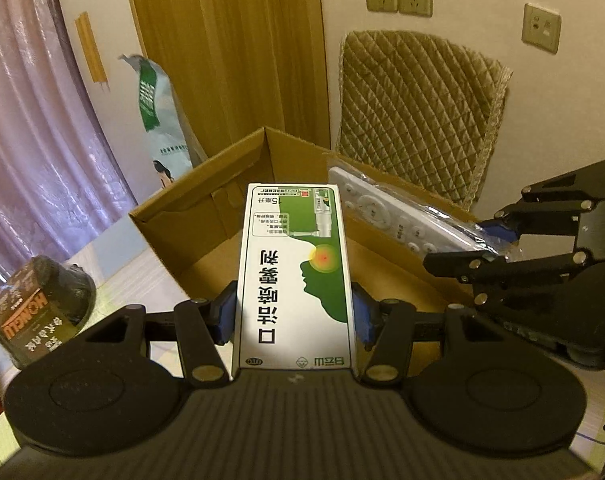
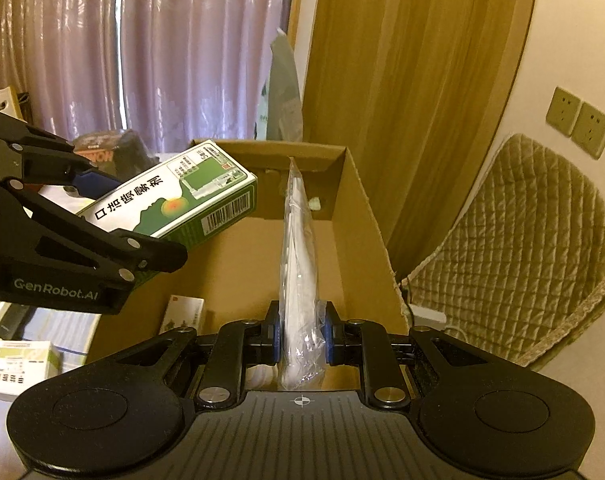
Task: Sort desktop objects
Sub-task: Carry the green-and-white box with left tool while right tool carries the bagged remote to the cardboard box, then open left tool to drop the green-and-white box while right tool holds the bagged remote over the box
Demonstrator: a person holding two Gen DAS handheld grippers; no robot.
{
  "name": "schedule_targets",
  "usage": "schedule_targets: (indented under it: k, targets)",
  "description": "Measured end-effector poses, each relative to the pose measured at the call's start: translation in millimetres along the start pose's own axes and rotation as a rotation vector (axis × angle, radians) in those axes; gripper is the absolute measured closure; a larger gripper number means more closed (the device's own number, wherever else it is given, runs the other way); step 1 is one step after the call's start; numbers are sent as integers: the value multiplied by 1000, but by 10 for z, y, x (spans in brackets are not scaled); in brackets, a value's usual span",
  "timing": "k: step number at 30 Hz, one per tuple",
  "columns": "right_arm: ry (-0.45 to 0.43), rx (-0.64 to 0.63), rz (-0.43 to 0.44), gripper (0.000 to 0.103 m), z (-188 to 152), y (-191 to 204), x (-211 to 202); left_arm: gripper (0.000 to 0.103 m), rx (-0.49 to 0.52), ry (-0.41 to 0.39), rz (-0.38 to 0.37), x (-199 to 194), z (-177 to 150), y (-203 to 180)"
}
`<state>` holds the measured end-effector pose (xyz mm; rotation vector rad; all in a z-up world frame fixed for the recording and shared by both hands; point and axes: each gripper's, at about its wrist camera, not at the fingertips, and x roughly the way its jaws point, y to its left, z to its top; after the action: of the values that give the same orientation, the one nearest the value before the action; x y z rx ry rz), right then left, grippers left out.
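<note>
My left gripper [image 1: 294,316] is shut on a green-and-white spray box [image 1: 294,276], held flat above the open cardboard box [image 1: 206,184]. The same spray box [image 2: 174,204] shows at the left of the right wrist view, over the cardboard box [image 2: 362,220]. My right gripper [image 2: 301,340] is shut on a white remote in a clear plastic bag [image 2: 300,256], held on edge over the box's right side. From the left wrist view the remote [image 1: 390,216] lies across the box's far right rim, with the right gripper [image 1: 498,248] at its end.
A dark wrapped jar [image 1: 42,312] stands on the table at the left. Small white-and-green cartons [image 2: 18,364] and a card [image 2: 182,312] lie beside the cardboard box. A quilted chair back [image 1: 414,112], a curtain, a green-and-white sack [image 1: 158,120] and a wooden door stand behind.
</note>
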<state>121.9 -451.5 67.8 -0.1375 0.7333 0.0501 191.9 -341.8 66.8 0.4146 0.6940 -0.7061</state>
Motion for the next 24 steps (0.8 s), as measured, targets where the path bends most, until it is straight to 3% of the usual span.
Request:
schedule_targets:
  k: [10, 24]
  targets:
    - [39, 20, 19, 85, 14, -146, 318, 51, 12, 57, -8, 405, 36, -4]
    - [55, 19, 30, 85, 82, -185, 498, 53, -8, 52, -4, 428, 49, 60]
